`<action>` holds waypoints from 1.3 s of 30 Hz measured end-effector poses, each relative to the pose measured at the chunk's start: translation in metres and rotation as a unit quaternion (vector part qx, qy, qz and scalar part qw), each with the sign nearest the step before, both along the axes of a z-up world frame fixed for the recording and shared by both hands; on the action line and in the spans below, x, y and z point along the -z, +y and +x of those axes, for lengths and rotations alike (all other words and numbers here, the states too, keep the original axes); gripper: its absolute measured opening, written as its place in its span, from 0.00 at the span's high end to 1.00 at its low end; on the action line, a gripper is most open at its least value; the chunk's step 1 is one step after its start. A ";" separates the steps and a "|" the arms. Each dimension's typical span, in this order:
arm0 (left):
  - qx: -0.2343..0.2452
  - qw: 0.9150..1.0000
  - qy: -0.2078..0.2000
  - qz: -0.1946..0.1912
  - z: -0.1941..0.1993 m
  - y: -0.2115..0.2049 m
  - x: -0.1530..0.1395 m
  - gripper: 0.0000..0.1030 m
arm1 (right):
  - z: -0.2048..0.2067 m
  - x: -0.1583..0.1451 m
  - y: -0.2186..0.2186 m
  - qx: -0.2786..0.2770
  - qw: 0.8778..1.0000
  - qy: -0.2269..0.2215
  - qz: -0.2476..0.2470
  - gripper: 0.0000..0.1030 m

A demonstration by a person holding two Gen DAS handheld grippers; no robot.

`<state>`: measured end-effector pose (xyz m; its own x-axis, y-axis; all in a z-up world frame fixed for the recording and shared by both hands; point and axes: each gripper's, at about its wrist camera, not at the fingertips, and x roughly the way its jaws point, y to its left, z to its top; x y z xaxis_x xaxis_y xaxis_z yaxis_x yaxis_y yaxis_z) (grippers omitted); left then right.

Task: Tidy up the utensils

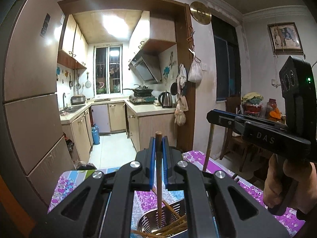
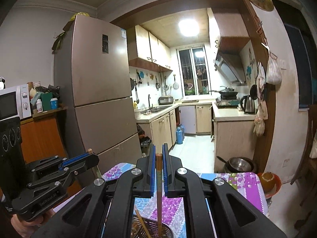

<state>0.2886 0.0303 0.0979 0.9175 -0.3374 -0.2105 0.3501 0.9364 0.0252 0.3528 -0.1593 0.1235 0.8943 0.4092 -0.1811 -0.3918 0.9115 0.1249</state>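
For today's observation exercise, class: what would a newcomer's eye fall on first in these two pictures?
First, the two black grippers with blue pads: the left gripper and the right gripper each pinch one upright wooden chopstick. Below them, a perforated metal utensil holder with more chopsticks stands on the purple floral tablecloth. Behind, the tall brown refrigerator flanks the brightly lit kitchen.

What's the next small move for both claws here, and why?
Probably open both and let go. The left claw and right claw are each shut on an upright brown wooden chopstick, and both lower ends already sit inside the perforated steel utensil holder among other sticks.
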 end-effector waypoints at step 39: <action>-0.092 0.995 -0.014 -0.020 -0.186 0.067 0.068 0.05 | -0.267 0.073 -0.032 0.043 0.997 -0.068 0.012 0.05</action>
